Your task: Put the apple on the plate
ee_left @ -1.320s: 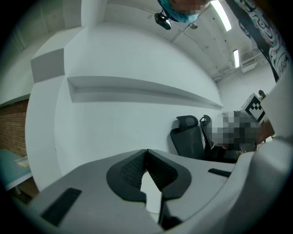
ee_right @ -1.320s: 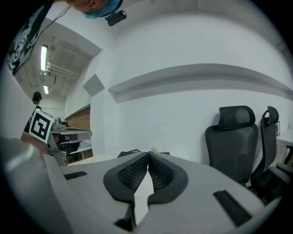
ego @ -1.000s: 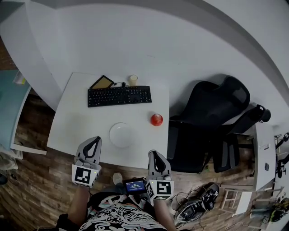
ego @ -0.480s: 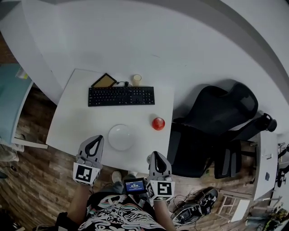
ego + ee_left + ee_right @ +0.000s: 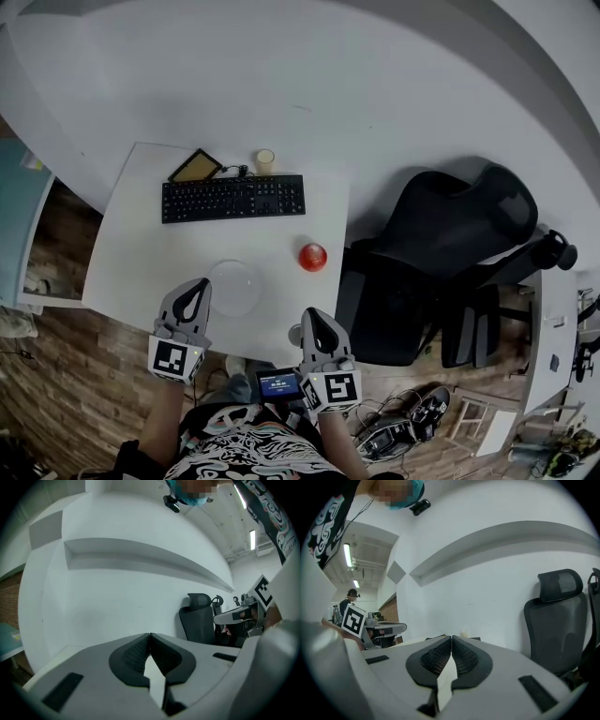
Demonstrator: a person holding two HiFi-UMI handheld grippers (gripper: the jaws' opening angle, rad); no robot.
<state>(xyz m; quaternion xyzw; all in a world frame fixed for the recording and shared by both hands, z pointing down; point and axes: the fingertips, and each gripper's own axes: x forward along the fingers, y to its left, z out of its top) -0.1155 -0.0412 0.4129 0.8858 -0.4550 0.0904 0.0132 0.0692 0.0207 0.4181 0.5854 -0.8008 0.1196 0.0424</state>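
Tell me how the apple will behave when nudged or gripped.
The apple looks round, so a nudge would probably roll it across the flat table. Its shiny red skin may slip in a grip.

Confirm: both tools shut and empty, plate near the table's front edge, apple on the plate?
No: head view shows the apple on the table, right of the plate and apart from it. Left tool and right tool shut, empty; plate placement holds.

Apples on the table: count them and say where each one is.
1. The apple lies on the table near its right edge, apart from the plate to its left. Nothing on the table looks able to hide another.
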